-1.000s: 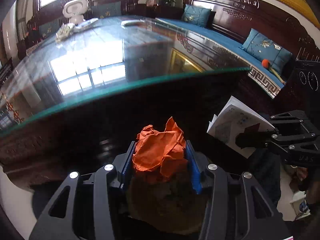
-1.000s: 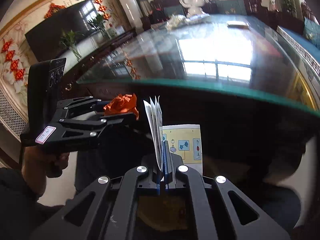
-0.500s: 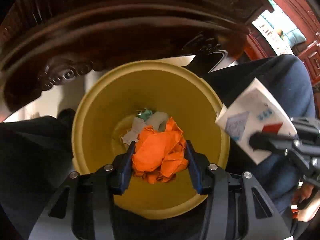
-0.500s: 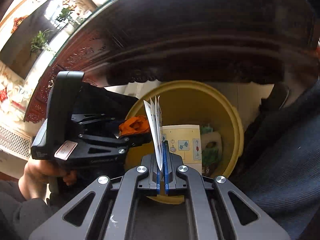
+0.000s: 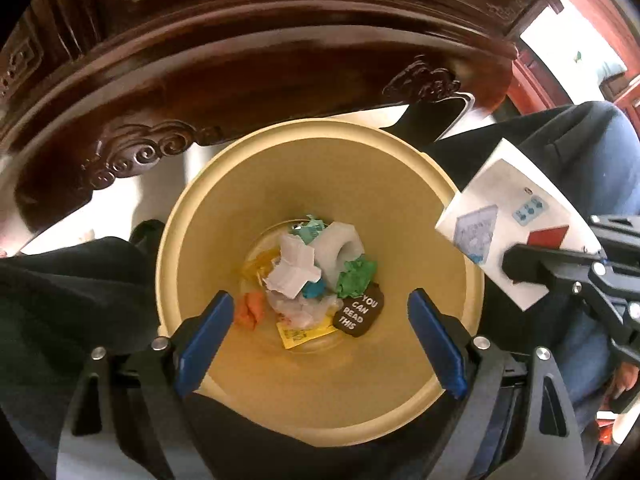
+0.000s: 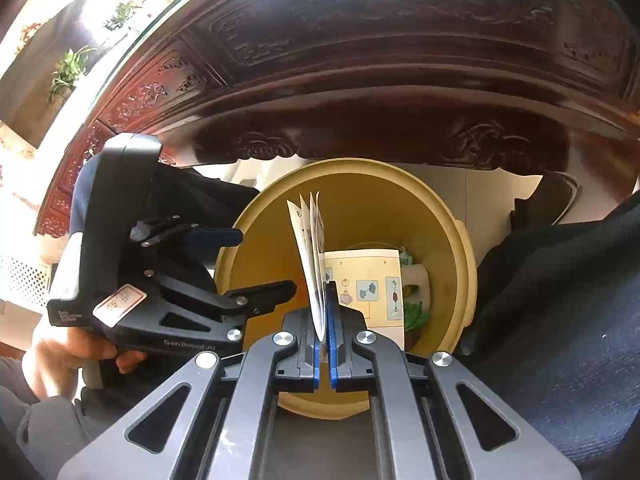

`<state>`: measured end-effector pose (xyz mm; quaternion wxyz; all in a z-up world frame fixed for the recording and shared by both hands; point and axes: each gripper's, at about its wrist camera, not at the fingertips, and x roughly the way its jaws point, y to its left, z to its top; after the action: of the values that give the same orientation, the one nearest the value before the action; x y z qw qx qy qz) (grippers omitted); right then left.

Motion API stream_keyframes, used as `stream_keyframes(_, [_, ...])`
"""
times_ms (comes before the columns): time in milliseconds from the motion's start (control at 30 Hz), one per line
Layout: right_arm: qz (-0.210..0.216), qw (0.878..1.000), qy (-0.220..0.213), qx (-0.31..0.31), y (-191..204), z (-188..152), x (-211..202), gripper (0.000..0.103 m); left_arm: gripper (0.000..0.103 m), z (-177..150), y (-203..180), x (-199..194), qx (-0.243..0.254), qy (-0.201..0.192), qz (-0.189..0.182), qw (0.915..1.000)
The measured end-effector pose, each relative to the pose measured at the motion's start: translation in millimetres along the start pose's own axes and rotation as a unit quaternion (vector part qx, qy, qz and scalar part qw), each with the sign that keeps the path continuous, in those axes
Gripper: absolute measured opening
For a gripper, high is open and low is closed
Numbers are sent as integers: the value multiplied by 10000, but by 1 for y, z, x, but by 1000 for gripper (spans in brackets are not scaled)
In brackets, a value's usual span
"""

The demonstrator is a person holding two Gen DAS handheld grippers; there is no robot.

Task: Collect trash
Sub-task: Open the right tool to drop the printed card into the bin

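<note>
now that the left gripper [image 5: 320, 336] stands wide open over the bin [image 5: 200, 216], nothing sits between its blue pads [image 5: 204, 336]. half a second ago those pads were clamped on the orange wad [image 5: 250, 308]; it now lies at the bottom of the bin, on the left edge of the pile, touching the clear wrapper beside it. so the drop is done for that piece.

right gripper [image 6: 322, 308] is unchanged: fingers nearly closed, pinching the folded leaflet [image 6: 310, 248] by its lower edge, pages fanned upward. in the left view the leaflet [image 5: 508, 232] hangs at the bin's right rim, partly over the opening, not inside yet.

further down, the pile holds a white crumpled piece [image 5: 294, 270], a green wad [image 5: 354, 276], a yellow packet [image 5: 300, 334] and a dark tag with white lettering [image 5: 360, 312].

beyond the bin is the carved table apron [image 5: 240, 80], close above the far rim.

my read: next is the leaflet release. it looks off-centre toward the right rim, so a shift inward first would lower the chance of it catching the rim or sliding outside.
</note>
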<state>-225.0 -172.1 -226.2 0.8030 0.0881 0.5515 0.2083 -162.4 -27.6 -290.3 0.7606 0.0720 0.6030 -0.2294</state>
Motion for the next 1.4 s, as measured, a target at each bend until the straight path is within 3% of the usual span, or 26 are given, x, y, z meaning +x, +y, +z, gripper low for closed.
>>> stream_keyframes(200, [-8,10000,13,-65,3,0,0,4,89,1,2,-18,229,-155,545,9981])
stream_keyframes(500, [-76,9998,23,-208,13,2,2,6,90,-1,15,-29,27,-243,639,9977])
stream_keyframes(567, [-145,9997,108,-184,12,4,5,24,90,-3,17,-29,22,-245,647,9976])
stream_keyframes(600, [-194,9996,134,-177,12,4,7,57,90,-4,17,-29,19,-239,646,9976])
stream_keyframes(633, [-285,9993,124,-205,12,4,9,65,90,-4,17,-28,19,-218,638,9977])
stream_keyframes(1400, [-295,9987,309,-295,14,-2,23,60,90,-2,15,-25,90,-178,641,9977])
